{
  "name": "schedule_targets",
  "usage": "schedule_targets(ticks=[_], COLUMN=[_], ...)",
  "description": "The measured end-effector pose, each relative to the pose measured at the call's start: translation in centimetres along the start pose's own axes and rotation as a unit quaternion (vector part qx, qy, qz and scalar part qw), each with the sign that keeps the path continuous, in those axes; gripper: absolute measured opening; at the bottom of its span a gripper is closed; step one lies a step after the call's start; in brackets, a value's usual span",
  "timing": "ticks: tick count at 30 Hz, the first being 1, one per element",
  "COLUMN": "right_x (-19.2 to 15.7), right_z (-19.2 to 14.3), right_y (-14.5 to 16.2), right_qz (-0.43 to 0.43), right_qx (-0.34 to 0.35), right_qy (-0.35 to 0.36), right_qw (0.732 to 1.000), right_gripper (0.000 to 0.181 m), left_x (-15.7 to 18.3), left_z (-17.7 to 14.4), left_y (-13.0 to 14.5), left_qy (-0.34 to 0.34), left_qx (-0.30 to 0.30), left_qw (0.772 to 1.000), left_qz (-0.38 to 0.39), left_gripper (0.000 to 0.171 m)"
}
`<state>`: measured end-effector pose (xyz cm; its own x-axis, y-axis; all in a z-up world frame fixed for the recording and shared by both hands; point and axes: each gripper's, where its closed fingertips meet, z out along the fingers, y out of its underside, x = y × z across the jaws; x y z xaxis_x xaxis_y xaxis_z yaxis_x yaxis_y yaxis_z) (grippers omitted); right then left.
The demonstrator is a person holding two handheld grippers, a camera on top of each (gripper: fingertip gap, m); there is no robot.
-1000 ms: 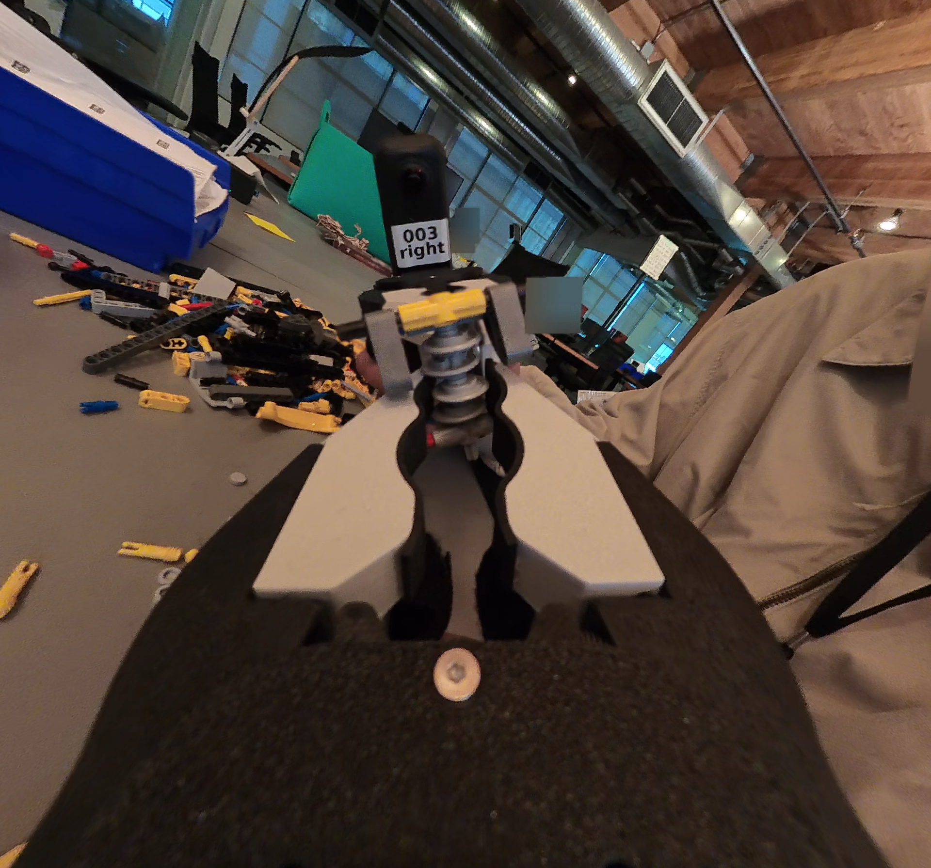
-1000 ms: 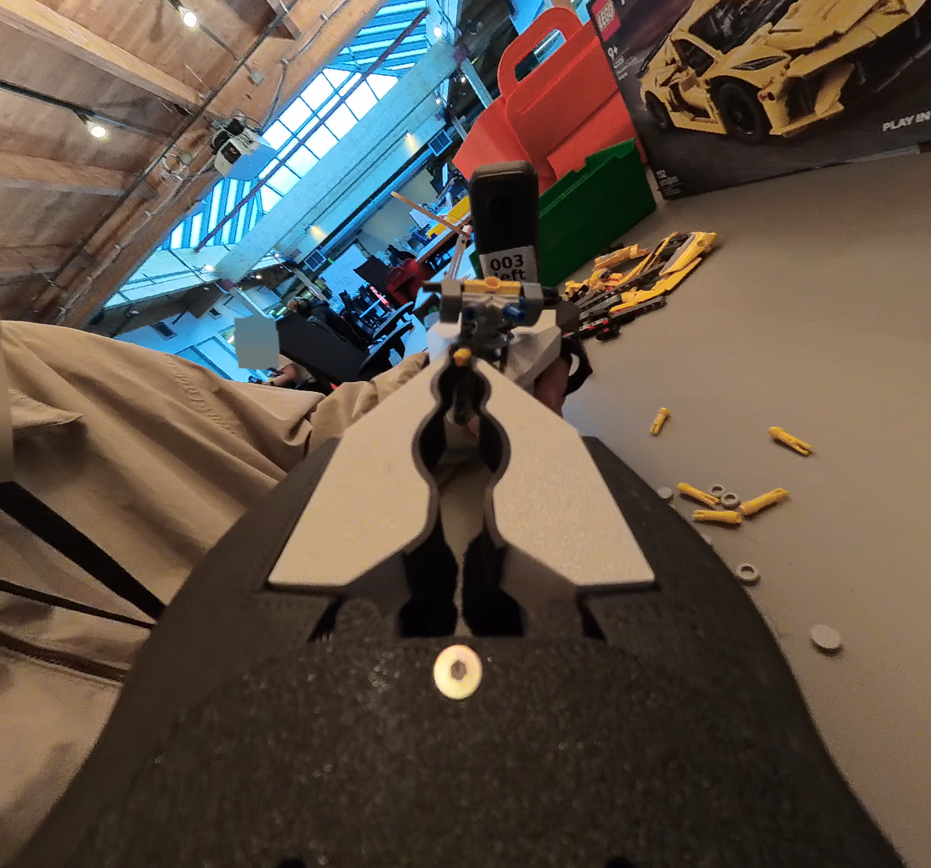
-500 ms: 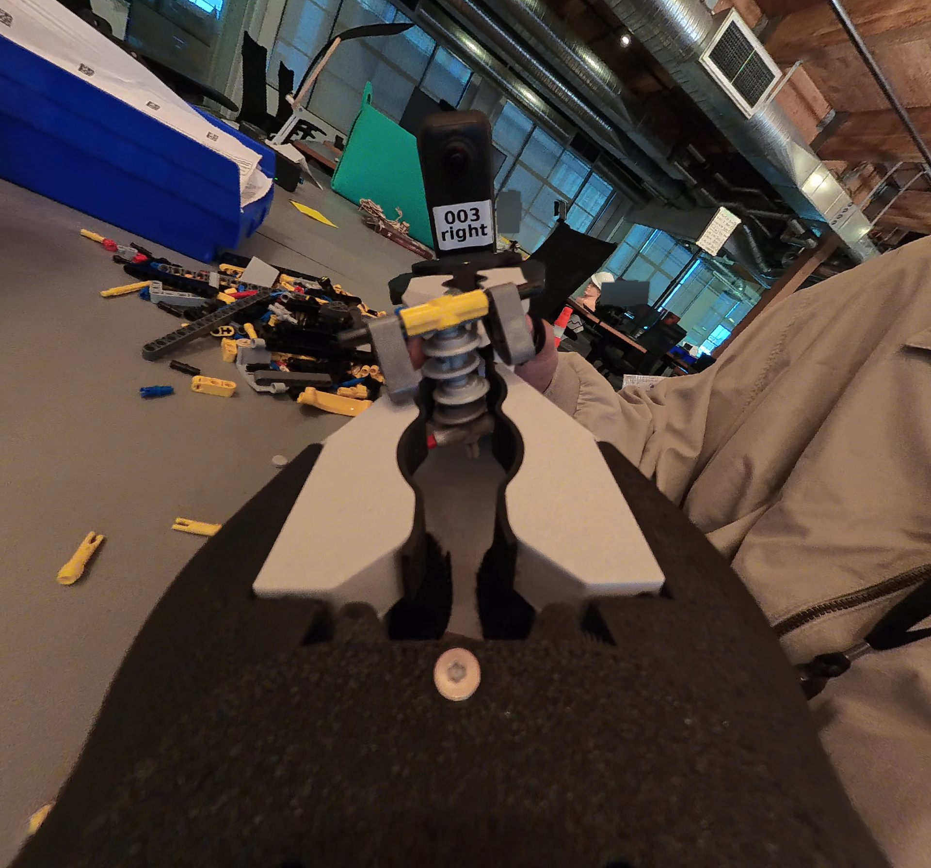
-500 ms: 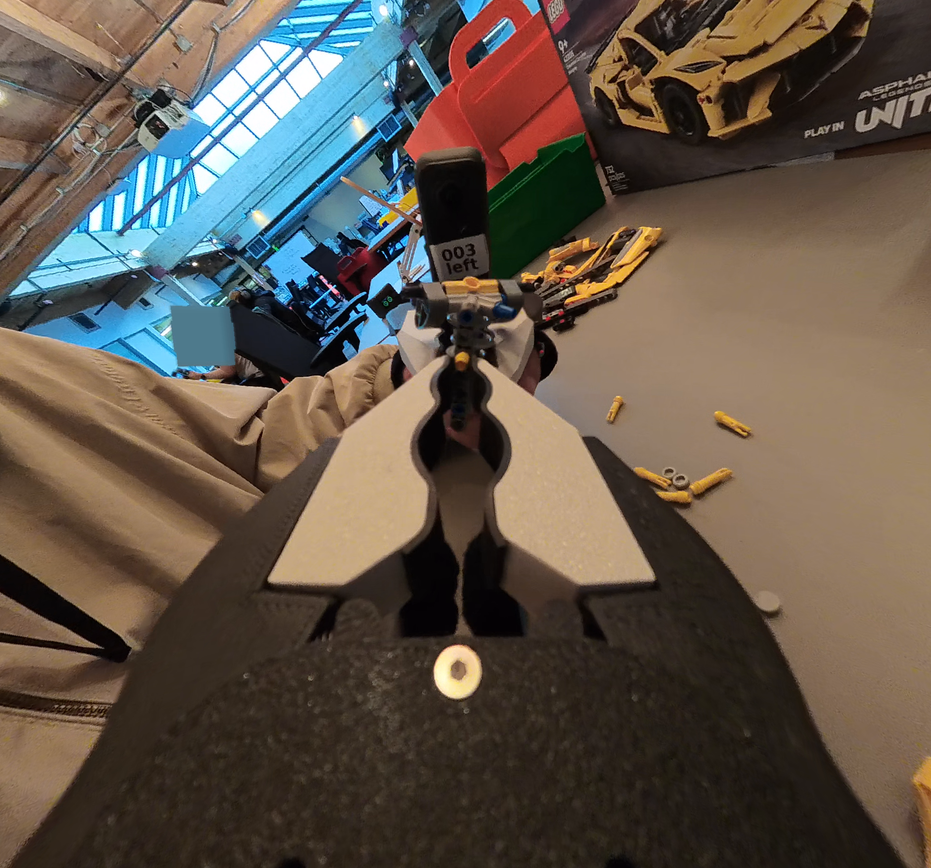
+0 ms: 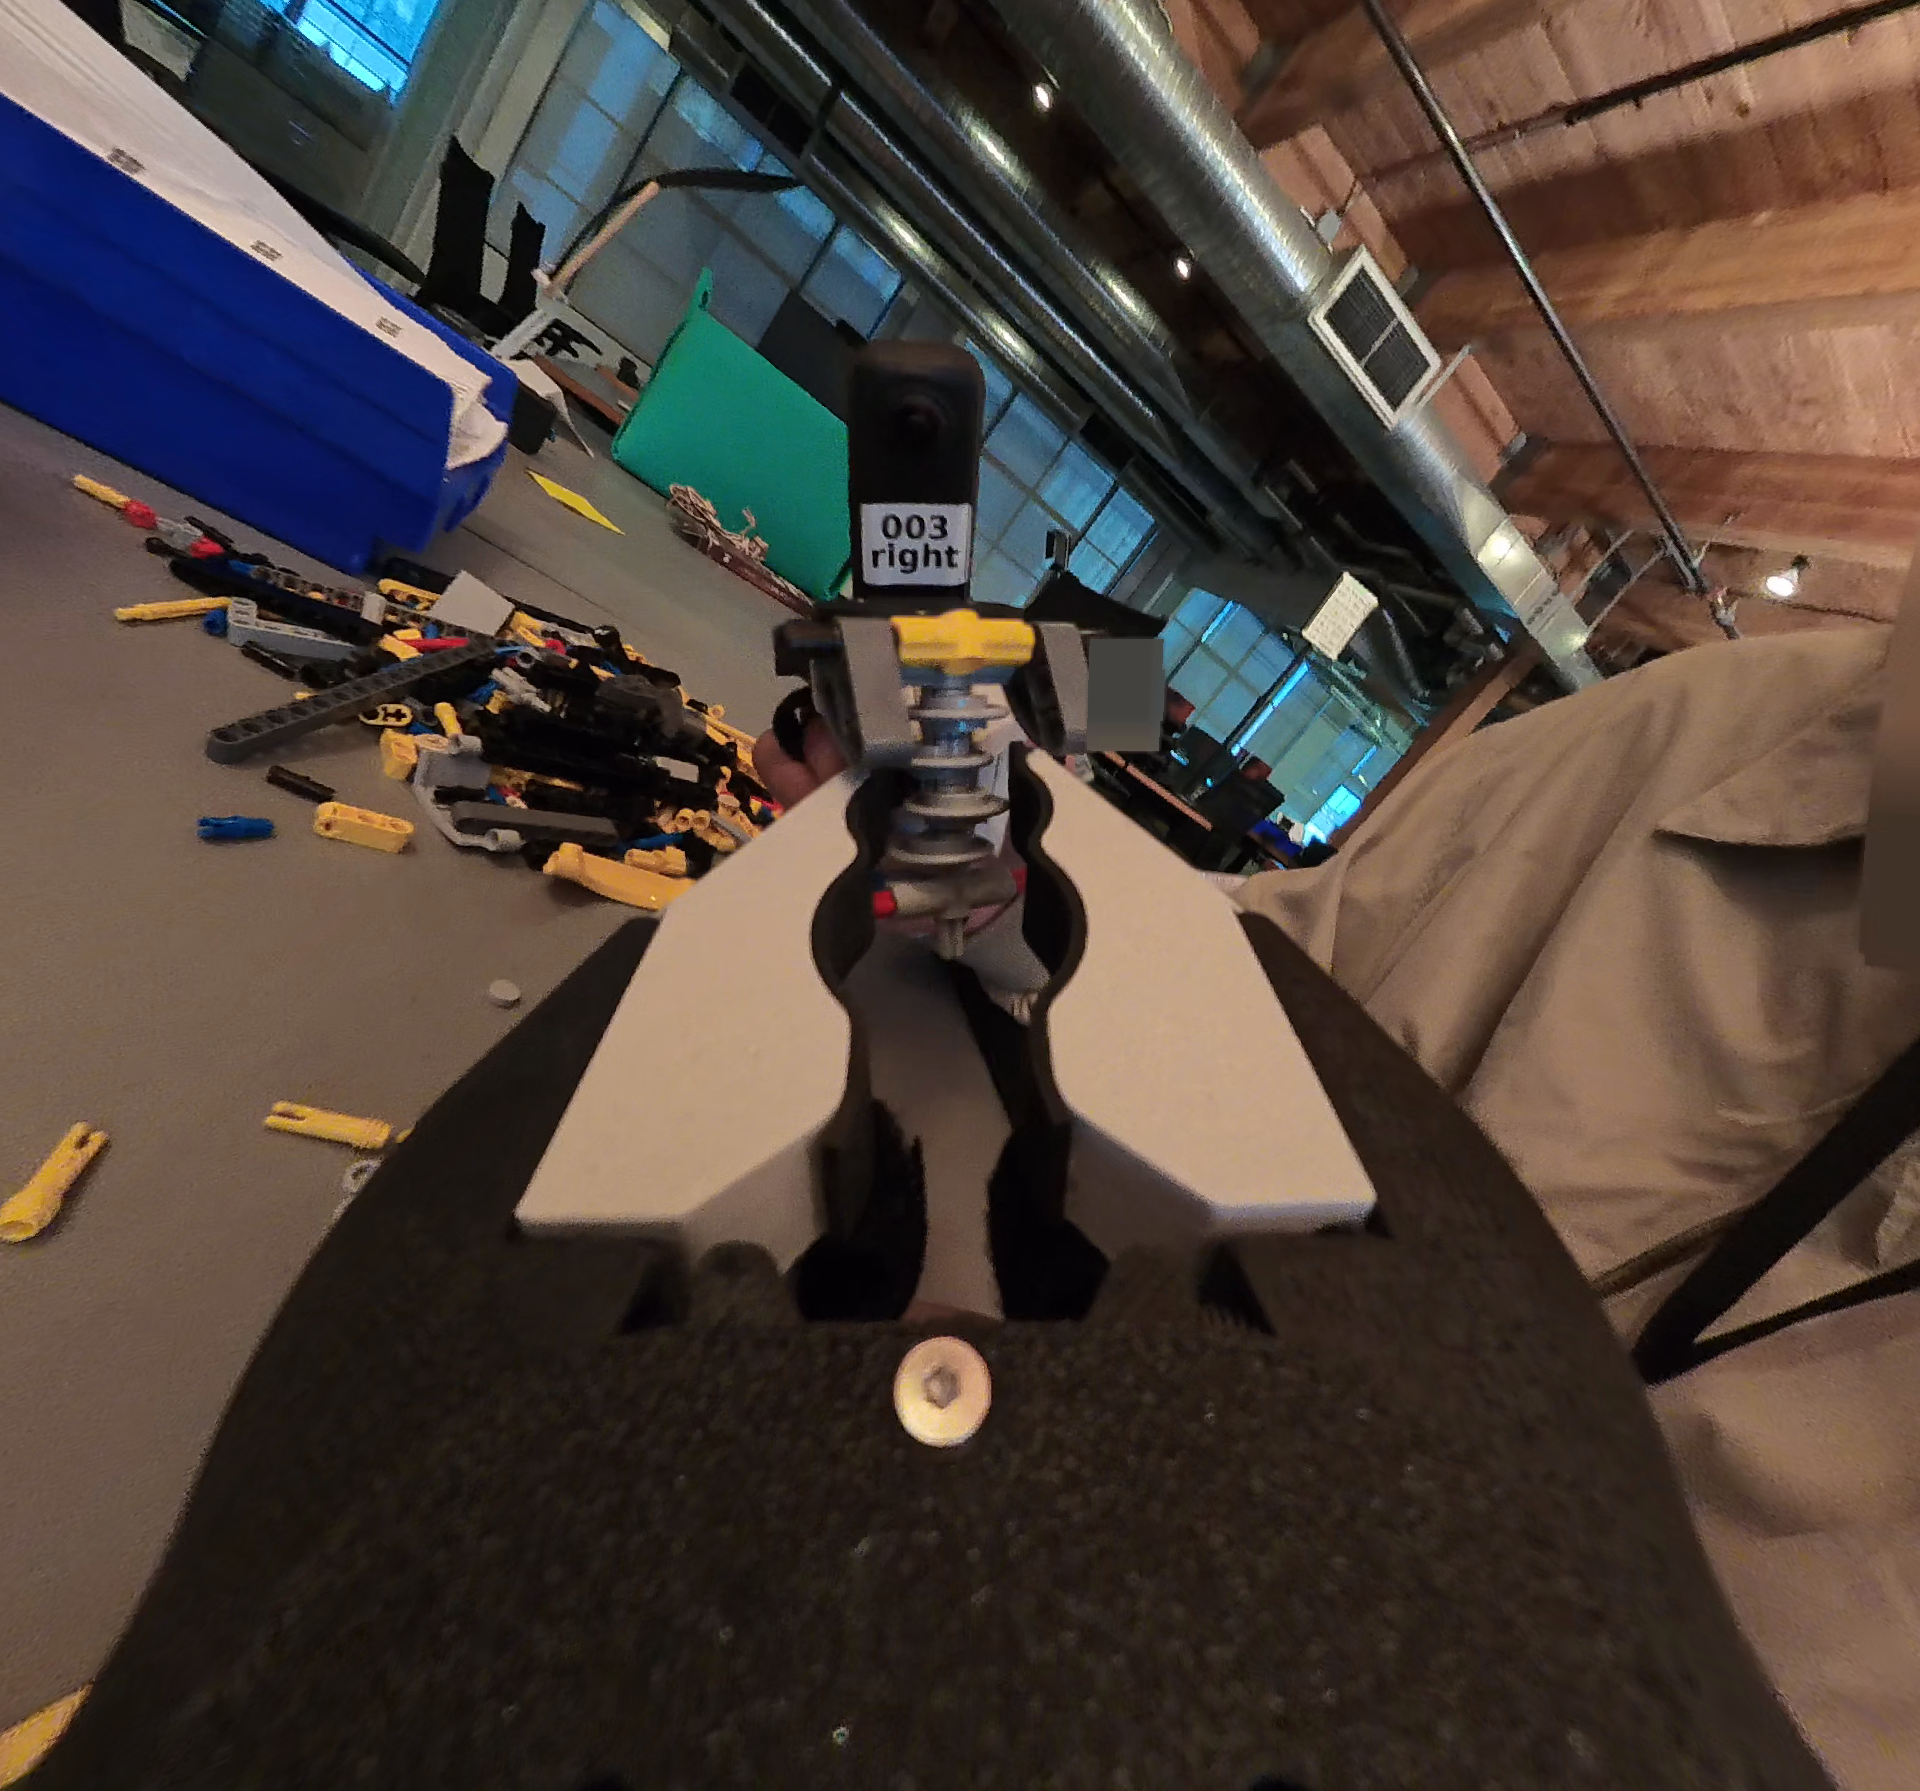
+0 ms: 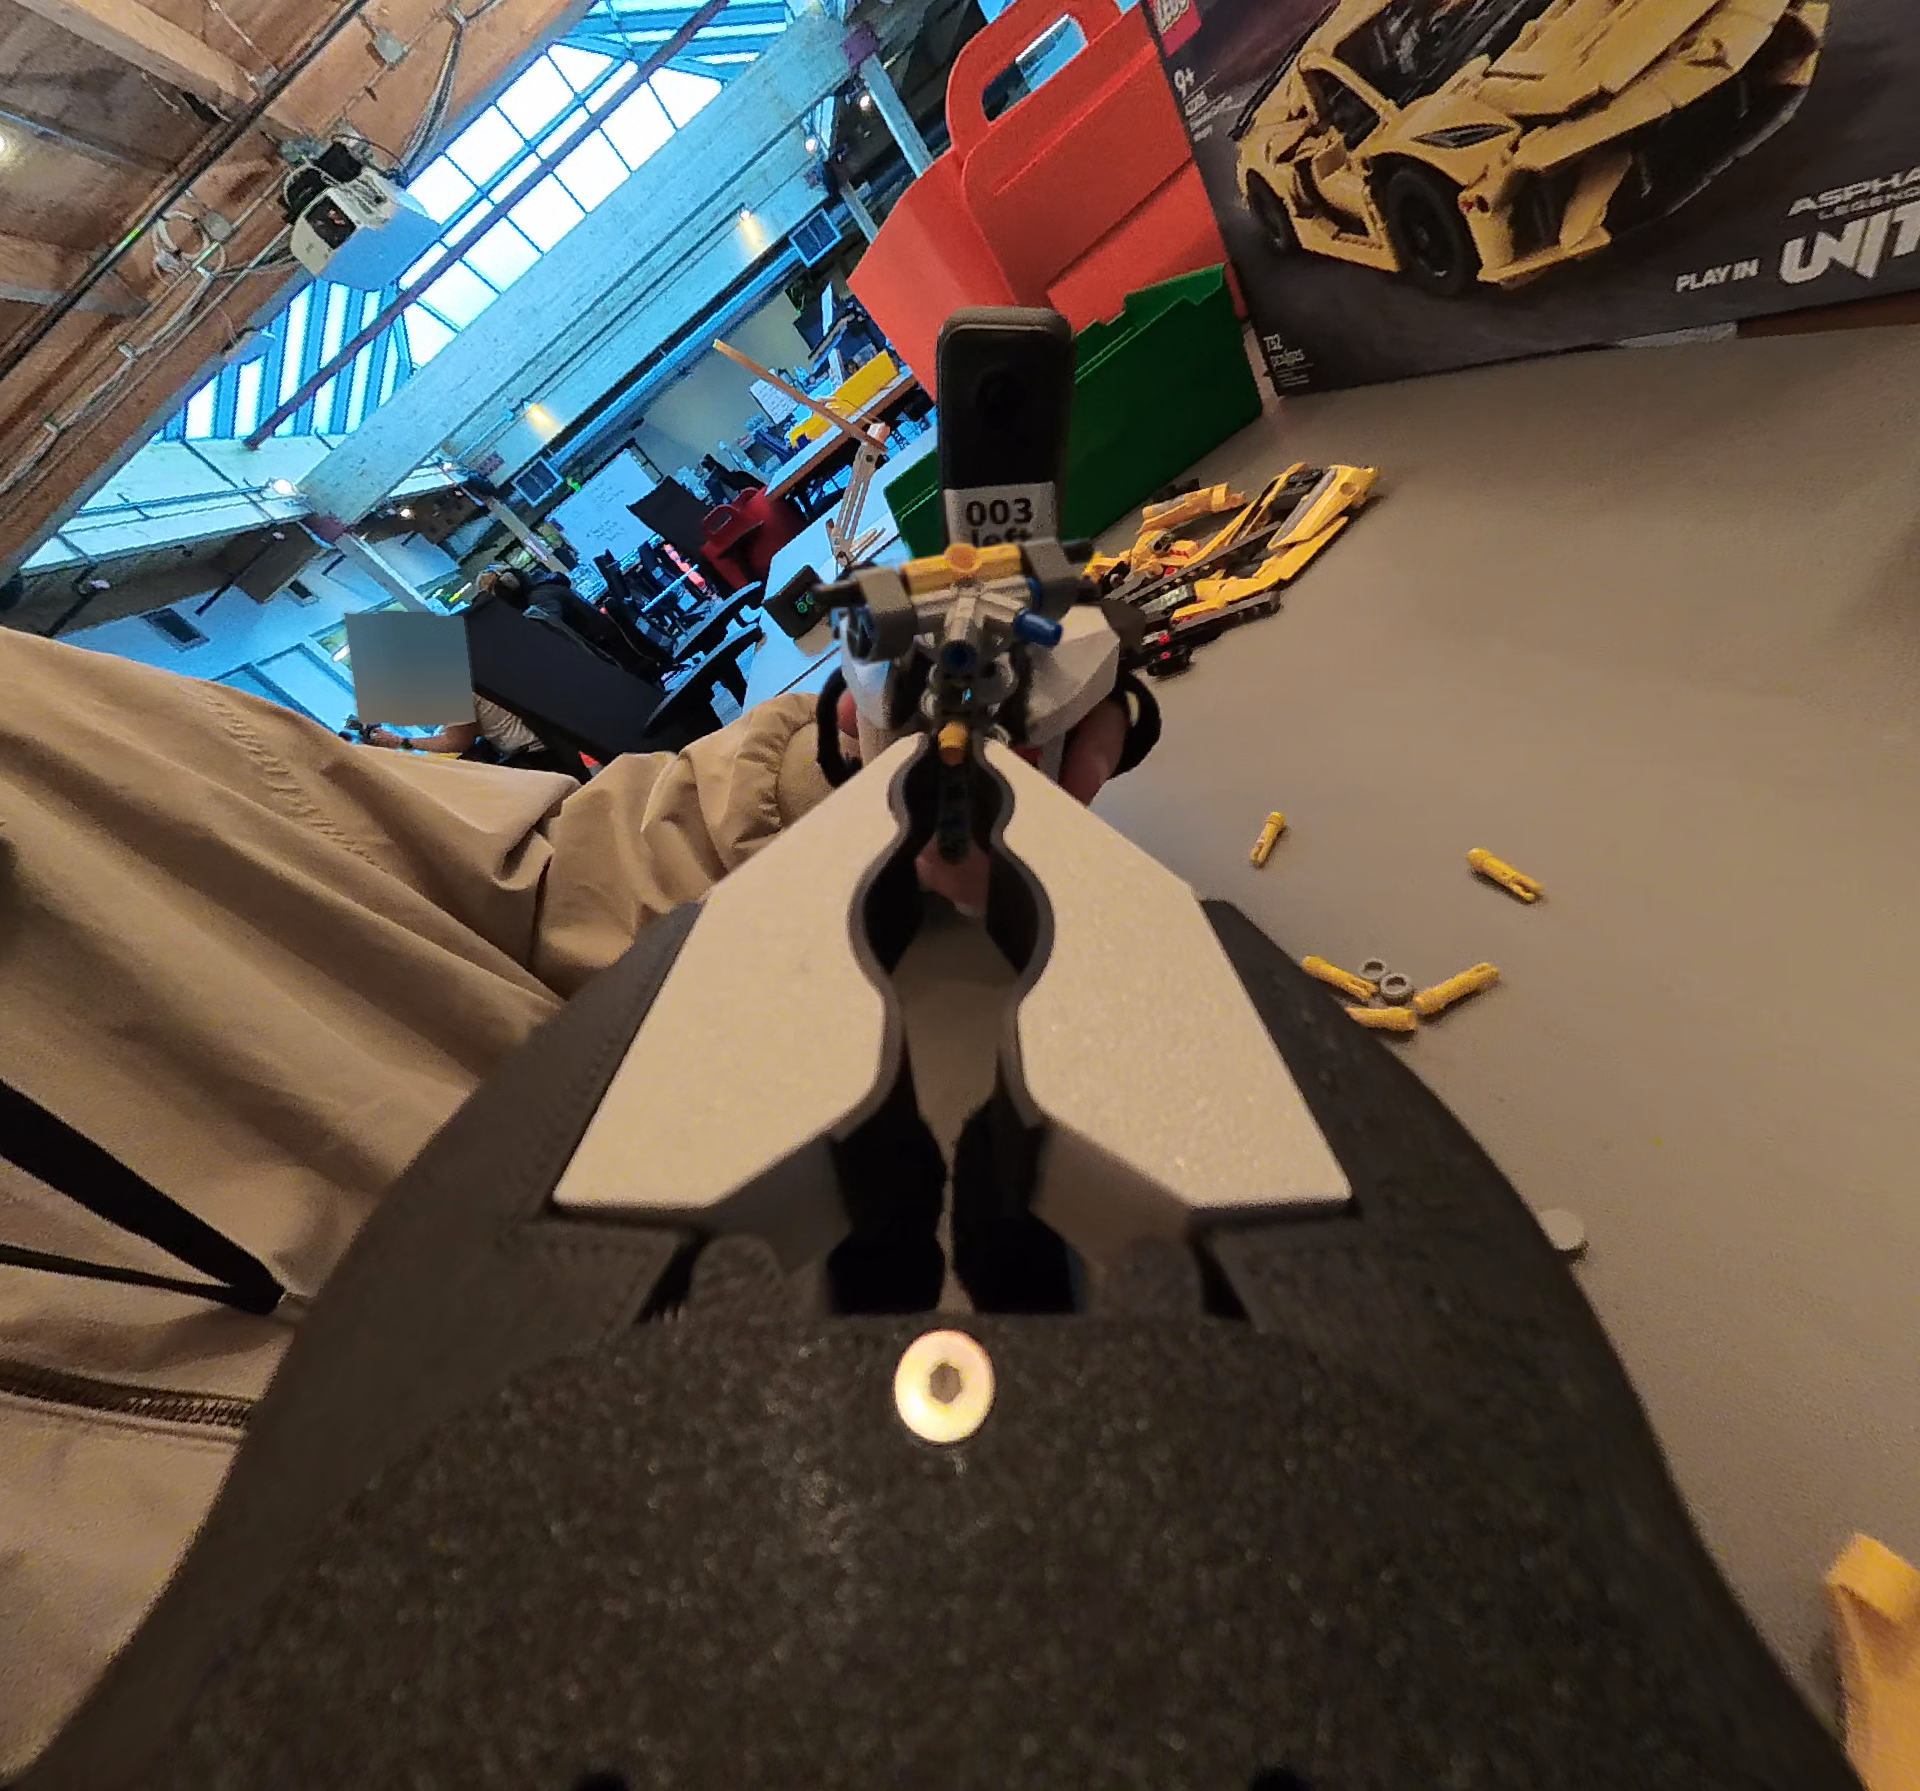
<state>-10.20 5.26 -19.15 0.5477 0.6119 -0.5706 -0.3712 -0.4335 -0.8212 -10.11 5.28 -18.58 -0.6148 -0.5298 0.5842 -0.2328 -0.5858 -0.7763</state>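
Holding one small brick assembly [image 5: 951,785] between both tongs above the desk [image 5: 260,962].
Left tongs [image 5: 940,806] clamp its spring end; right tongs [image 6: 951,785] pinch its thin axle end; mid-assembly, apparently.

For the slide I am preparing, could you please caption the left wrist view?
Left tool grips a small brick assembly, facing the right tool, beside a loose parts pile on the grey table.

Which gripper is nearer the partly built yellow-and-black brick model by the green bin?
Left: the left gripper is just in front of the model; the right gripper is farther back.
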Motion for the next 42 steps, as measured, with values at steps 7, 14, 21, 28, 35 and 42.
schedule_targets(ticks=[7,14,21,28,35,42], right_x=[-0.1,0.1,4.4,11.4,7.9,-0.1], right_z=[0.3,-0.1,-7.8,-6.3,-3.2,0.6], right_y=[0.0,-0.5,-3.2,6.2,3.9,-0.2], right_qz=[0.012,0.011,0.031,-0.1,-0.08,-0.034], right_qx=[0.007,0.018,0.094,-0.231,-0.14,0.009], right_qy=[-0.006,0.0,0.087,0.328,0.227,0.016], right_qw=[1.0,1.0,0.991,0.911,0.961,0.999], right_gripper=[0.003,0.003,0.003,0.005,0.027,0.019], left_x=[0.0,-0.2,-1.2,-2.2,-1.2,0.1], left_z=[0.2,0.4,-7.3,-4.0,-2.1,-0.2], left_y=[0.5,-0.1,-7.8,-4.4,-2.8,-1.4], left_qy=[-0.014,-0.046,-0.08,-0.066,-0.016,0.029], left_qx=[-0.015,-0.004,0.196,0.119,0.086,0.061], left_qw=[0.999,0.997,0.977,0.99,0.995,0.996], left_qz=[0.028,0.065,0.029,-0.028,-0.052,-0.056], left_gripper=[0.022,0.018,0.018,0.019,0.019,0.019])
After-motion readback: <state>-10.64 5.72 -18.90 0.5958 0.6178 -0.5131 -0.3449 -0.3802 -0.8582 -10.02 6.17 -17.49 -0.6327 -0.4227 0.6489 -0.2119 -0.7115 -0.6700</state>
